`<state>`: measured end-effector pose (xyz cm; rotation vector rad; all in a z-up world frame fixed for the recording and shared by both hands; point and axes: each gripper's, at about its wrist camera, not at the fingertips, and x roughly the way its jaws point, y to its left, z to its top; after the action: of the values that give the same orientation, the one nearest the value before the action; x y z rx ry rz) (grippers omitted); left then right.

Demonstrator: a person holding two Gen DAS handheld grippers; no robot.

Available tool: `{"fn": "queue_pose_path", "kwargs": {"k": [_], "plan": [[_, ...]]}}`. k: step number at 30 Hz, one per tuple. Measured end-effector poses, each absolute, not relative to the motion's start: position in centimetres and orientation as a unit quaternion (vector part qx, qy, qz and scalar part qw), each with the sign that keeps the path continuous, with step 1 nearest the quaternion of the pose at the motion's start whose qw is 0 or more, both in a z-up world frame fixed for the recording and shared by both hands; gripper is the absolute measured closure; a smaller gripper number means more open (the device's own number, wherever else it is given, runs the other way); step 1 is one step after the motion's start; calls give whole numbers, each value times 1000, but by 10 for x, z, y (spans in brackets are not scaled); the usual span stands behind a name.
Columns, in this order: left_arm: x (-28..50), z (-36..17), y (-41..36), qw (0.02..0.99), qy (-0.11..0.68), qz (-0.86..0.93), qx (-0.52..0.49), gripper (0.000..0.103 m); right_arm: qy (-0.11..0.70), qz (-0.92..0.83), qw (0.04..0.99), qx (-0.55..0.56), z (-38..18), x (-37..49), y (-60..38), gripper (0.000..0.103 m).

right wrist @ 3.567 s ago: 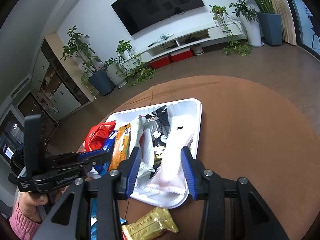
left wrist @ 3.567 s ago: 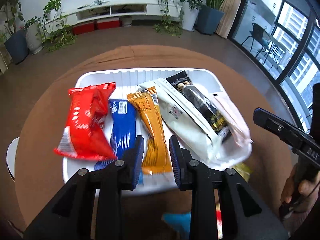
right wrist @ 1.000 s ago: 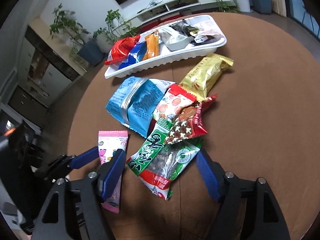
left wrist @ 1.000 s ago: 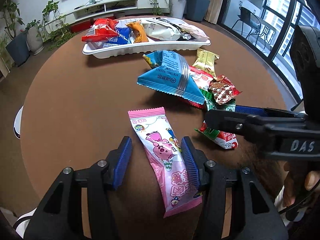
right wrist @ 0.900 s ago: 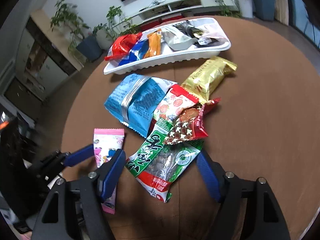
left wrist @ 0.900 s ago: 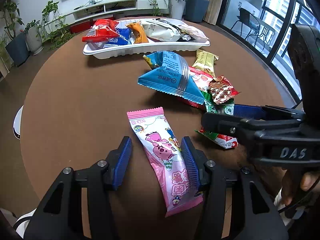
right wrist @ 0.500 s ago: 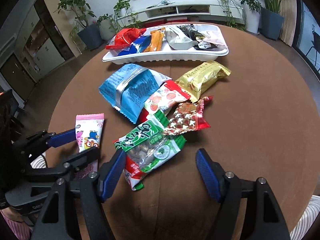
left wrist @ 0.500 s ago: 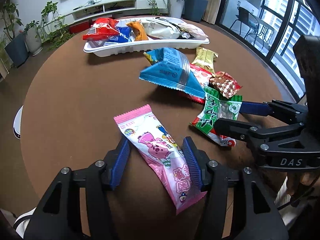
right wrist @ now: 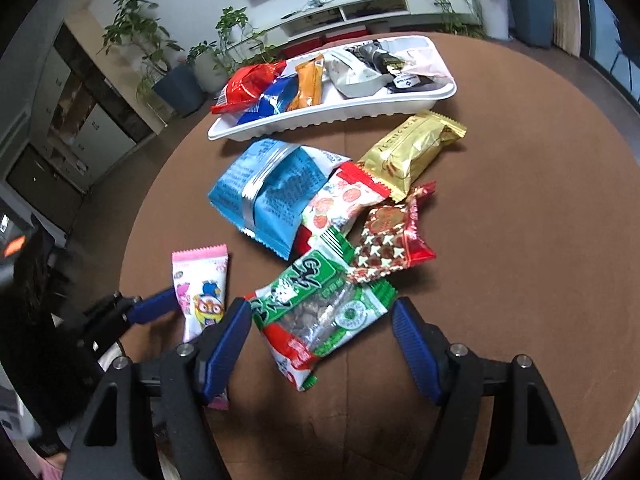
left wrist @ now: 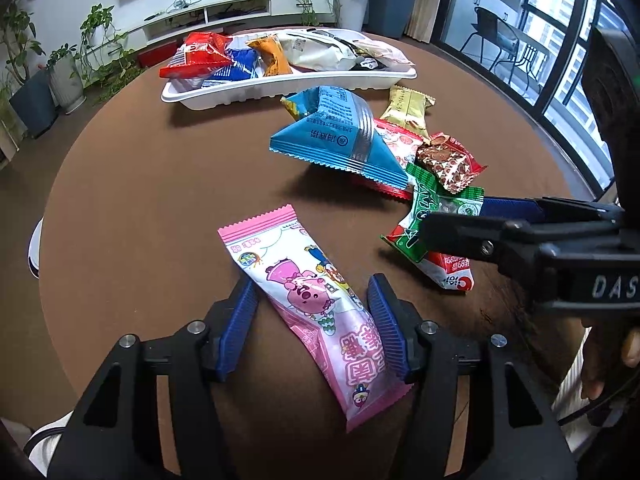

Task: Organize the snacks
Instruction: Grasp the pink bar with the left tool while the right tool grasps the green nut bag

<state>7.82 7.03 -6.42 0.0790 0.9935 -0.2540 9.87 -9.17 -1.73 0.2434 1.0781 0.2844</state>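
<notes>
A white tray (left wrist: 248,92) at the far side of the round brown table holds several snack packs; it also shows in the right wrist view (right wrist: 320,120). My left gripper (left wrist: 312,312) is open, its jaws on either side of a pink pig-print packet (left wrist: 308,292), which also shows in the right wrist view (right wrist: 200,284). My right gripper (right wrist: 320,320) is open wide around the near end of a green and red nut packet (right wrist: 320,308), seen from the left wrist view too (left wrist: 436,236).
Loose on the table lie a blue bag (right wrist: 268,196), a red strawberry-print pack (right wrist: 344,200), a gold bar pack (right wrist: 412,152) and a red star-print pack (right wrist: 388,244). The right gripper's arm (left wrist: 552,240) crosses the left view. Plants and a TV shelf stand beyond.
Both grippers came back from the tray to the near side of the table. In the last second the left closed in around the pink packet and the right around the green packet.
</notes>
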Motion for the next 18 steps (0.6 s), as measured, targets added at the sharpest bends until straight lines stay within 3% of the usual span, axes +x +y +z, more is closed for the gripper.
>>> {"fn": "queue_pose_path", "kwargs": {"k": [7, 18], "plan": [[78, -64, 71, 872, 472, -124, 39, 48, 521, 113, 841, 95, -19, 107, -77, 23], [77, -64, 74, 874, 469, -127, 34, 47, 516, 95, 851, 29, -22, 113, -63, 24]]}}
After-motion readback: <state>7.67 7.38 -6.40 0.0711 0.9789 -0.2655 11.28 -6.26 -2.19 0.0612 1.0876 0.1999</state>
